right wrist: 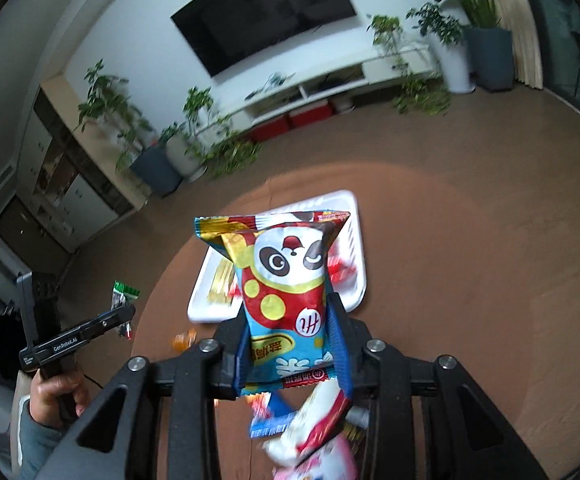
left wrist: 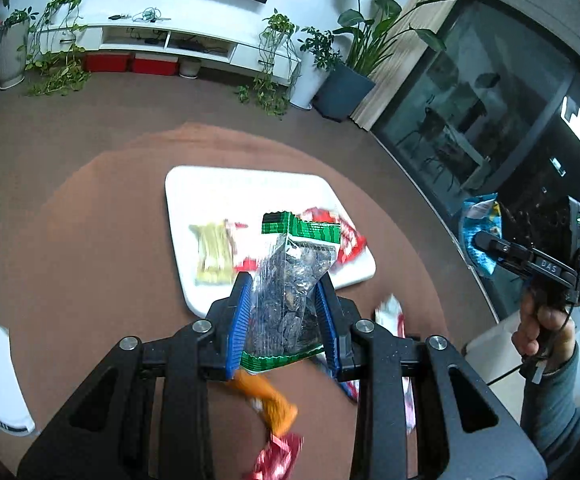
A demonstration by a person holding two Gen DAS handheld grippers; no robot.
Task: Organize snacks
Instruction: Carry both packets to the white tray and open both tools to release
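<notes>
Claws (left wrist: 284, 312) (right wrist: 292, 344) over brown table (left wrist: 90, 220), plants (left wrist: 354, 32)

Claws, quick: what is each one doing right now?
Left claw: closed on the green-edged clear bag of dark snacks.
Right claw: closed on the panda snack packet.

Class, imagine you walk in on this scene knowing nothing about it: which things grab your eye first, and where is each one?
First, the bright panda snack bag, held upright in the right gripper above the round brown table. Next, the clear bag of dark snacks with green edging, clamped in the left gripper. Beyond both lies a white tray already holding a yellow packet and red-and-white wrappers.
</notes>
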